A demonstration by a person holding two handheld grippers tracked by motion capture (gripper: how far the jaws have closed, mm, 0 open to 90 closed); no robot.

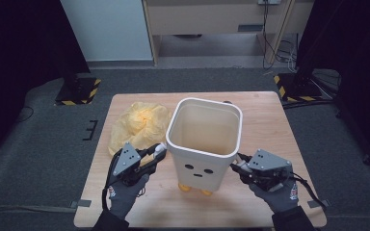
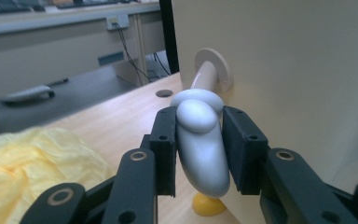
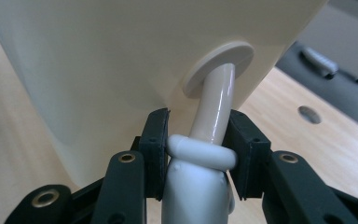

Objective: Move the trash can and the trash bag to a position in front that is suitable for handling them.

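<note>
**Bin gripped by both side handles**

Bin point(image 1: 204, 139): cream, squarish, upright on table point(image 1: 279, 125), mouth up, nothing visible inside. Face dots on the near wall; yellow feet underneath. Long axis vertical.

Bag point(image 1: 139, 124): crumpled yellow plastic, on the table just left of the bin.

Left gripper point(image 1: 155, 156): jaws clamped on the left handle point(image 2: 200, 140), a white arm-shaped peg hanging down from a round mount on the bin's side wall.

Right gripper point(image 1: 238, 163): jaws flank the right handle point(image 3: 209, 140); pads look to touch it, so gripping.

Bin sits between the two grippers, one at each side, low on its walls.
</note>
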